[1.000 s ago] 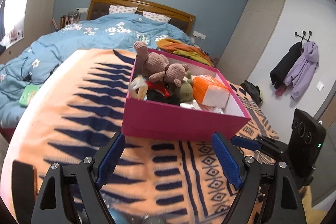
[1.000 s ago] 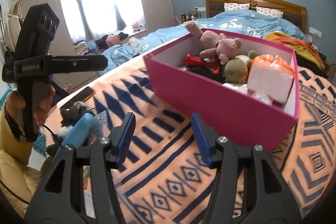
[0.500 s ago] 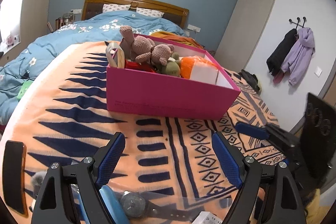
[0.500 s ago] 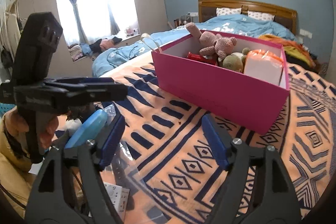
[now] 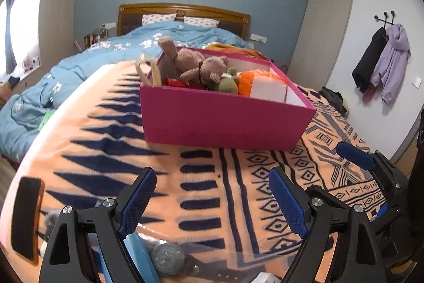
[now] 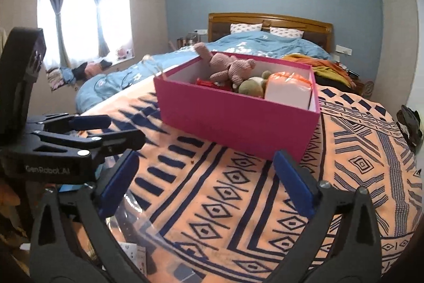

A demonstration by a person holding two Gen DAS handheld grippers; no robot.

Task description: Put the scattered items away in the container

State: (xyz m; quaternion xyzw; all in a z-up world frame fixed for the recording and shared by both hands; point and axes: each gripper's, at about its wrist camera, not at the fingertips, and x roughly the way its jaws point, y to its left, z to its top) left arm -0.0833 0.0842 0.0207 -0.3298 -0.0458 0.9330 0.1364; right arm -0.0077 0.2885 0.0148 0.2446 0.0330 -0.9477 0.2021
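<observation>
A blue-walled bedroom, the bed (image 5: 169,34) at twelve o'clock under three prints, and nearer us a big surface under an orange blanket (image 5: 106,150) with dark blue patterning. On it, at about one o'clock from the left gripper (image 5: 212,200), sits the pink box (image 5: 225,121), open-topped so things can drop straight in. It already holds a knitted bear (image 5: 196,65), a green plush (image 5: 228,84) and an orange-and-white pack (image 5: 267,87), with wooden hangers (image 5: 151,71) leaning at its far left corner, whether inside the wall I cannot tell.

Both grippers point down toward the near edge, where I'd guess the leftover clutter lies. The left one's fingers stand wide with nothing between them. The right gripper (image 6: 212,182) is opening to its widest, also empty, probably readying for a pick.

Low at six o'clock in the left view: a clear bag (image 5: 238,259), a watch (image 5: 167,256) and a blue strip (image 5: 137,253) beside the left finger. A phone (image 5: 26,214) lies at eight o'clock. The bag's slippery film and the two grippers crowding one corner look like the likeliest nuisances. Coats (image 5: 381,63) hang at two o'clock, well clear.
</observation>
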